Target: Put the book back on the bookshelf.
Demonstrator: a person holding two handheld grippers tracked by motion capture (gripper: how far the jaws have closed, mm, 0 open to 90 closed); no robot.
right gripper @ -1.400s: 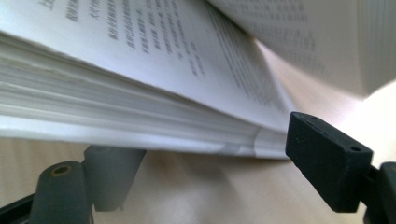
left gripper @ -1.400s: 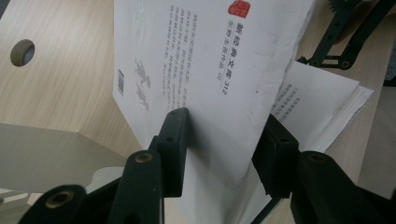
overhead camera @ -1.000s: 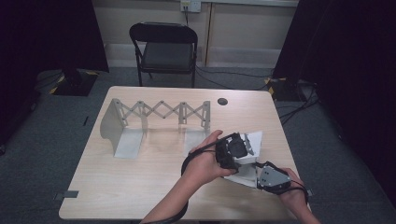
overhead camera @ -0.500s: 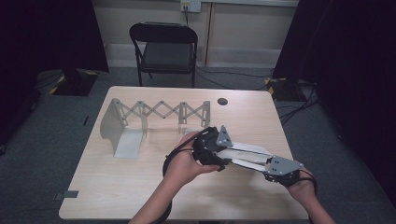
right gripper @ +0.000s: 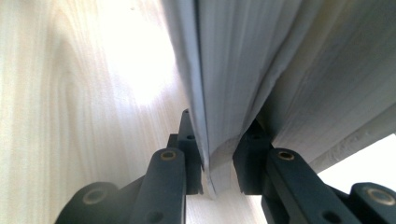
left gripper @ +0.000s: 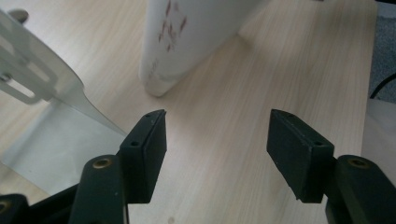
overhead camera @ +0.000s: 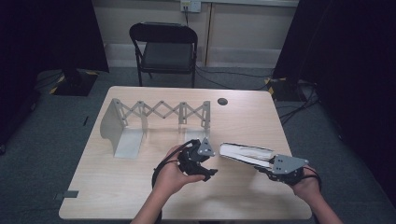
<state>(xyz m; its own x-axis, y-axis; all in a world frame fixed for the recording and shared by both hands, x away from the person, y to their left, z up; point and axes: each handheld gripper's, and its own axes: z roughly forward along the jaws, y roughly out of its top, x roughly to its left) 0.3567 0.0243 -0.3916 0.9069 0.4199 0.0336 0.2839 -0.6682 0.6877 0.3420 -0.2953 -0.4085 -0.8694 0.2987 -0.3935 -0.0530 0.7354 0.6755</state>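
Note:
A white book [overhead camera: 245,154] lies nearly level just above the wooden table [overhead camera: 116,186], its spine end toward the middle. My right gripper [overhead camera: 264,164] is shut on its right end; in the right gripper view the pads [right gripper: 191,154] pinch the cover and pages of the book [right gripper: 243,60], and the jaws have just been closing on it. My left gripper [overhead camera: 209,167] hangs open just left of the book, apart from it. Its jaws have just been opening, with nothing between the fingertips [left gripper: 149,135]. The book's end [left gripper: 187,42] lies ahead of the left gripper [left gripper: 217,116].
A white metal expanding book rack [overhead camera: 140,121] with a scissor lattice stands at the table's back left; its plate [left gripper: 42,88] is close to the left gripper. A dark round grommet [overhead camera: 222,101] sits near the far edge. A black folding chair [overhead camera: 166,46] stands behind the table.
My left gripper has let go of the book and drawn away to the left and down. The book has gone from tilted to nearly level in the right gripper.

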